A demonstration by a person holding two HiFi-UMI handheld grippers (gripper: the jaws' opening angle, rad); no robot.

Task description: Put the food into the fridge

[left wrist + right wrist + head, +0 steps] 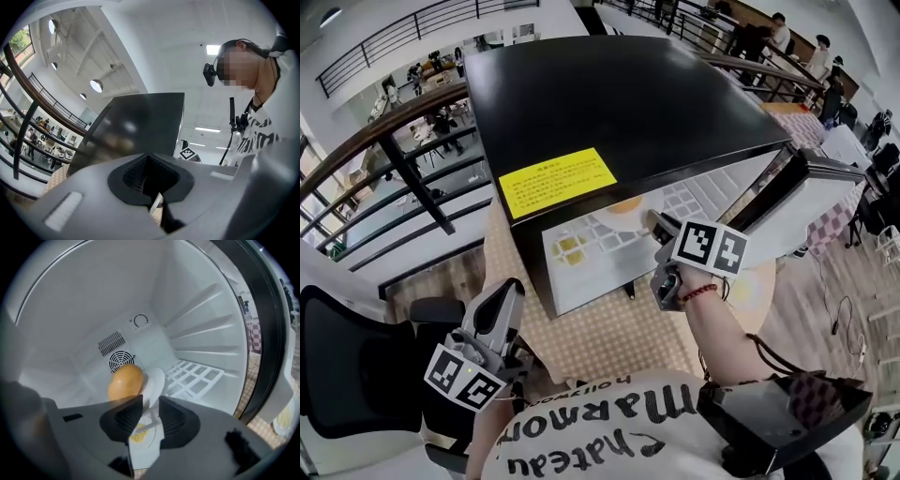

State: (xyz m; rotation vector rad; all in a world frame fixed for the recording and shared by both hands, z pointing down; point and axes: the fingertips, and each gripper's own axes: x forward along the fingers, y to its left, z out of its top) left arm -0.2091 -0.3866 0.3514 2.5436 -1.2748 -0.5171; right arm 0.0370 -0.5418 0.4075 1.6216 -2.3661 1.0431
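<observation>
Railings and an open hall surround the desk (609,342), whose checked cloth carries a black fridge (609,103). At 7 o'clock in the head view our left claw (499,309) hangs low, well apart from the fridge. Its own view shows the jaws pressed together with nothing between them.

Near centre, our right claw (150,413) reaches into the fridge mouth with its jaws apart and gripping nothing. Beyond them, toward 11 o'clock, the orange food (125,380) sits deep inside on a white plate (158,379), just in front of the fan grille (119,361). The plate seems to lean, though the wide lens makes that hard to judge. A lower plate of yellow crumbs (139,436) shows through the gap between the jaws. At 3 o'clock the fridge door (825,187) stands open.

We judge the withdrawal to be the risk. A jaw catching either rim could drag a plate forward, and the rounded food could then roll off. Swinging the door too soon could strike our wrist.
</observation>
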